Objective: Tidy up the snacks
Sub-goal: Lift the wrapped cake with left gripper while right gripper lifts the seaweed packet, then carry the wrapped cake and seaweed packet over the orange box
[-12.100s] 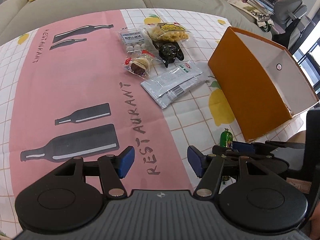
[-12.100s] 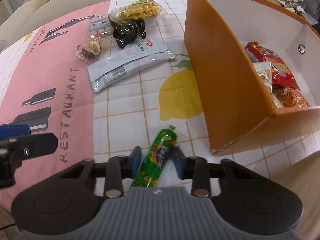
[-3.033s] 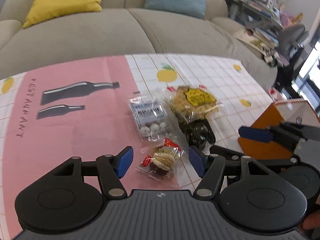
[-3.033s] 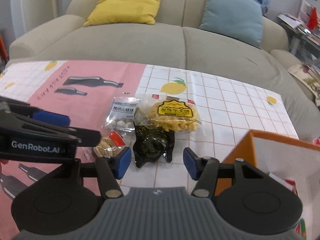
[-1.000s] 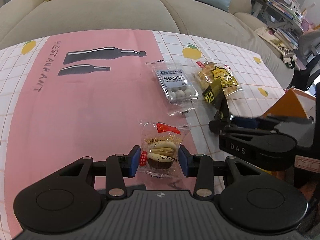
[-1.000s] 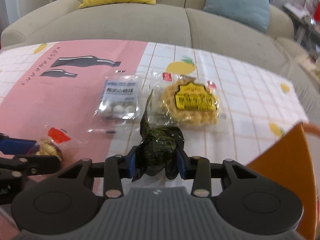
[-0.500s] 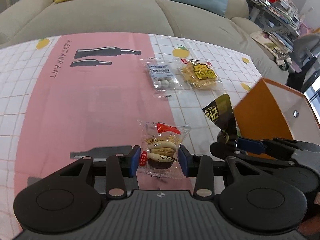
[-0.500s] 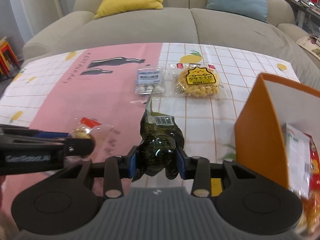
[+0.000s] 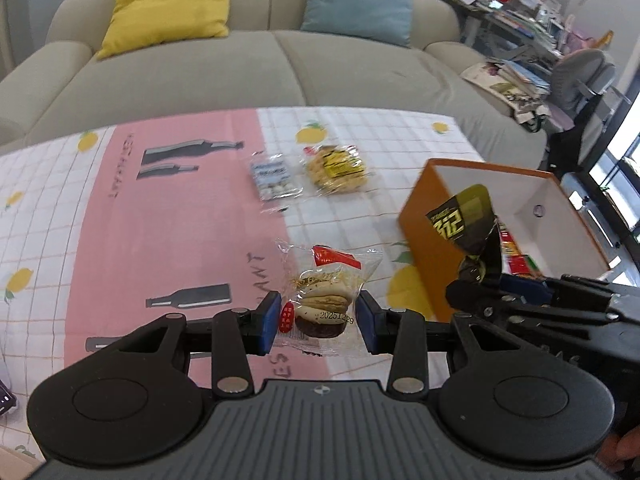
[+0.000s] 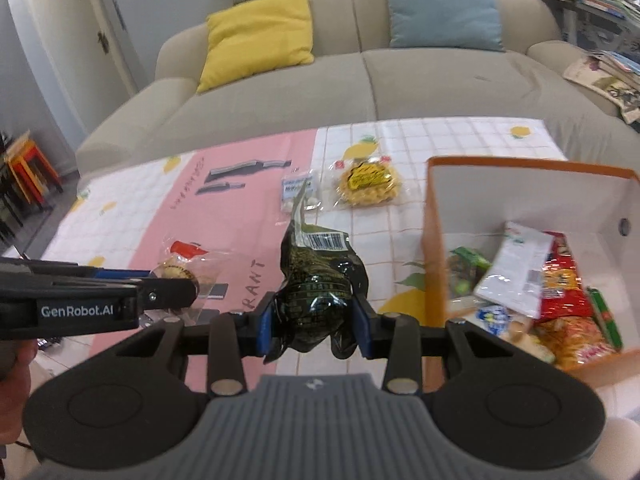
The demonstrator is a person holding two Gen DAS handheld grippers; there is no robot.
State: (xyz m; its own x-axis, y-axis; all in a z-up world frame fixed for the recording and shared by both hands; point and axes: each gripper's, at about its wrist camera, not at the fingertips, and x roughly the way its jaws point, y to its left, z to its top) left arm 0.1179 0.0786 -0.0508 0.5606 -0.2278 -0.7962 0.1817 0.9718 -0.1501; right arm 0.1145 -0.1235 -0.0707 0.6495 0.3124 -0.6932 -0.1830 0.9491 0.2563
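I've lifted both snacks off the table; right gripper (image 10: 314,326) clamps the dark packet (image 10: 318,292), left gripper (image 9: 318,322) clamps the wrapped pastry (image 9: 324,304); the orange box (image 10: 434,248) lies right, nearer my right hand.

I read "20251229" on the clear pastry wrapper (image 9: 326,300), "GenRobot.AI" on the left gripper (image 10: 176,292) body, and partial "RANT" lettering on the pink tablecloth (image 10: 256,280).

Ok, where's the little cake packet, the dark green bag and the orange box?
cake packet (image 9: 324,308), left wrist view, on the cake's cream layer.
dark green bag (image 10: 316,292), right wrist view, on its bulging middle.
orange box (image 10: 434,256), right wrist view, on its near orange wall.
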